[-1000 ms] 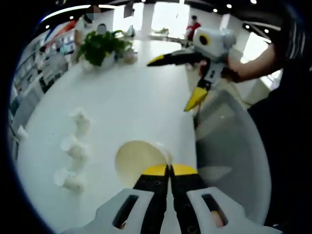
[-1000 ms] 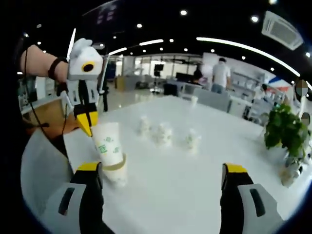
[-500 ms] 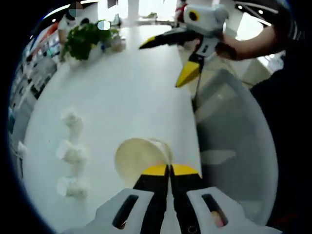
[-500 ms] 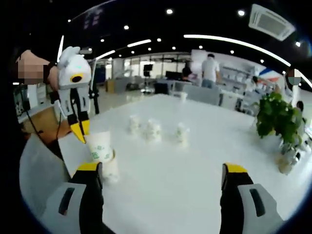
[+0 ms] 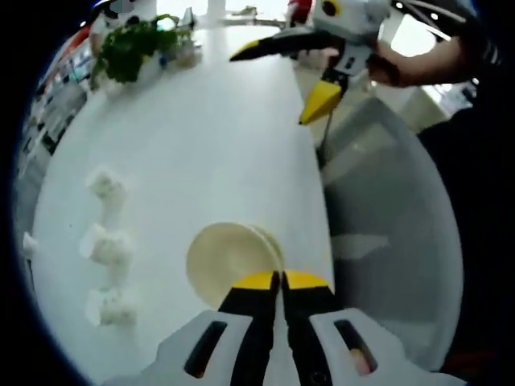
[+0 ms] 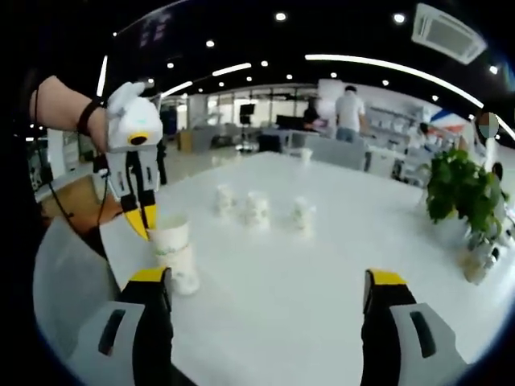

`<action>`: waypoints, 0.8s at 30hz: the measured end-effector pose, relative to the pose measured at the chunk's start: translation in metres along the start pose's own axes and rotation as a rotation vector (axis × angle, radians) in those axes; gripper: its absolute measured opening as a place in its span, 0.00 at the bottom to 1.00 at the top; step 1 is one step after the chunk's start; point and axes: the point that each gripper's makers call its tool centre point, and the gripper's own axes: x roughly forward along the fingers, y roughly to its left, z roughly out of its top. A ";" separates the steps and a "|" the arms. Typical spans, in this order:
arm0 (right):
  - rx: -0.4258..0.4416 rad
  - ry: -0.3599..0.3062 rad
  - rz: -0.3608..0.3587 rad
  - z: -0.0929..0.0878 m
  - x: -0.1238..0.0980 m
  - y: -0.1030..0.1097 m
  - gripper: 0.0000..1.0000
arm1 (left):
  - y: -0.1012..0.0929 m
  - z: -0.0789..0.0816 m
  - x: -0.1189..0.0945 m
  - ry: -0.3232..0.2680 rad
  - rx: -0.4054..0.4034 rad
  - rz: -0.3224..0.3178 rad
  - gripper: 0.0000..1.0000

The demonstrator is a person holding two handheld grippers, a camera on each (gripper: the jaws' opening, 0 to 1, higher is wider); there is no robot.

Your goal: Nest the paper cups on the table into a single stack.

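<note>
In the right gripper view, the left gripper (image 6: pixel 145 223) pinches the rim of a paper cup (image 6: pixel 173 249) nested on another near the white table (image 6: pixel 322 281) edge; three cups (image 6: pixel 257 207) stand beyond (well apart), and the right gripper (image 6: pixel 261 293) fingers gape wide.

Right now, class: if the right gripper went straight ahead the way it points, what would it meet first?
Probably the table: its bare top lies ahead of the open right gripper. The three cups stand further on, though depth is unclear.
</note>
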 end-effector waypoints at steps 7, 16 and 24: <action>0.008 0.005 -0.001 -0.009 -0.003 0.001 0.95 | -0.005 -0.005 0.011 0.022 0.011 -0.022 0.02; 0.032 0.013 0.011 -0.015 -0.003 0.005 0.93 | -0.009 -0.007 0.015 0.009 0.025 -0.025 0.12; 0.030 0.020 0.014 -0.016 -0.004 0.007 0.93 | -0.013 -0.010 0.013 -0.018 -0.035 -0.025 0.24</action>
